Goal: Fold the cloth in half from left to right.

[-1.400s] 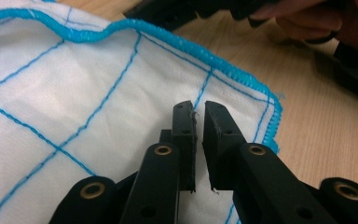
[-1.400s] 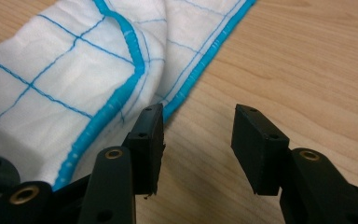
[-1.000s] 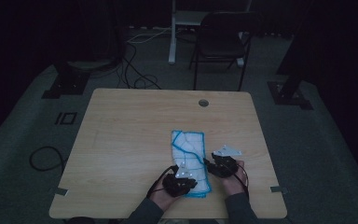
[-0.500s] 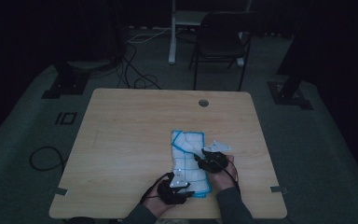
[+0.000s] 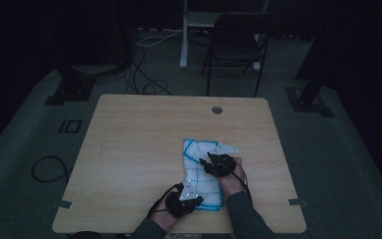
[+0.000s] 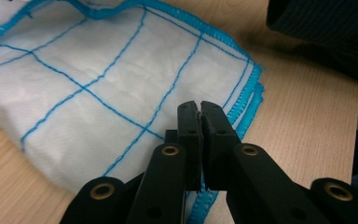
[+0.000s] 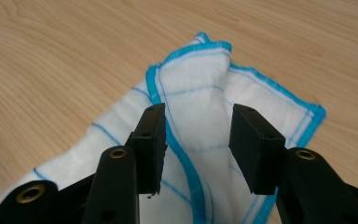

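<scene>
Cloth (image 5: 202,172), white with blue lines and a blue edge, lies partly folded on the right half of the wooden table (image 5: 139,144), close to the person's side. Start on the left: the left gripper (image 5: 189,195) sits at the near end of the cloth. Its jaws have just been closing, after springing wide for a moment. In the left gripper view they are now pressed together with a thin bit of white showing in the crack, right above the cloth's near blue edge (image 6: 242,100). So it looks like they have pinched that edge, and the near end should stay put. Go right: the right gripper (image 5: 204,160) has slid sideways from the cloth's right border to over its middle, nearer the far end. In the right gripper view its jaws are spread apart, one on each side of a raised fold (image 7: 193,93), and not squeezing it. That means the fold is not caught yet. My guess is that the right jaws must close on that fold next, so both hands can lift and fold the cloth over.
</scene>
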`<state>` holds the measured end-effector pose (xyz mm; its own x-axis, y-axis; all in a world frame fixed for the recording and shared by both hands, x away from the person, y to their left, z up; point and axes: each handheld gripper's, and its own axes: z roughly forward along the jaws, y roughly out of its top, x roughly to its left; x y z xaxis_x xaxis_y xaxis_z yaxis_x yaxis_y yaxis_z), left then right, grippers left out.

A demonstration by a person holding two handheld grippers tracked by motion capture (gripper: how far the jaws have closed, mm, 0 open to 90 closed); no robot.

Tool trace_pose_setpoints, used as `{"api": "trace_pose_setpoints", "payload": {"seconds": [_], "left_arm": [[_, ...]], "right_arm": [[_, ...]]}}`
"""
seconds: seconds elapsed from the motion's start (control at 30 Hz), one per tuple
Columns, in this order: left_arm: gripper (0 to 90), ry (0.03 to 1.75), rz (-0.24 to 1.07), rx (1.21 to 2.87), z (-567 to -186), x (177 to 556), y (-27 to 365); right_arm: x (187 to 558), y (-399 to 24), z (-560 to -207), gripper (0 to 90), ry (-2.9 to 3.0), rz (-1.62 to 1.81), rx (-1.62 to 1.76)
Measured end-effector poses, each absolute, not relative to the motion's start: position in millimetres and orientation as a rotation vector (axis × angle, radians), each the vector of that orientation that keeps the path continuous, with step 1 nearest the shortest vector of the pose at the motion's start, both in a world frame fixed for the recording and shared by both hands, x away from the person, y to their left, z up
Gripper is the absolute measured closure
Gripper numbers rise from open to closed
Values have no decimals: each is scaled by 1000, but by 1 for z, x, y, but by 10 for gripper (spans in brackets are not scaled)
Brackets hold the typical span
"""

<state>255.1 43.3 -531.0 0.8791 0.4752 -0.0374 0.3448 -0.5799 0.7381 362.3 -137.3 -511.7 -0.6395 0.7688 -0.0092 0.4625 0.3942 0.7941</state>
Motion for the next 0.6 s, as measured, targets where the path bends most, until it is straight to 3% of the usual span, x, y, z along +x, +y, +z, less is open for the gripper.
{"api": "trace_pose_setpoints", "payload": {"seconds": [0.6], "left_arm": [[878,626,206,2238,-536,252,56]], "right_arm": [[395,-91,-529,581,2414,1009,991]]}}
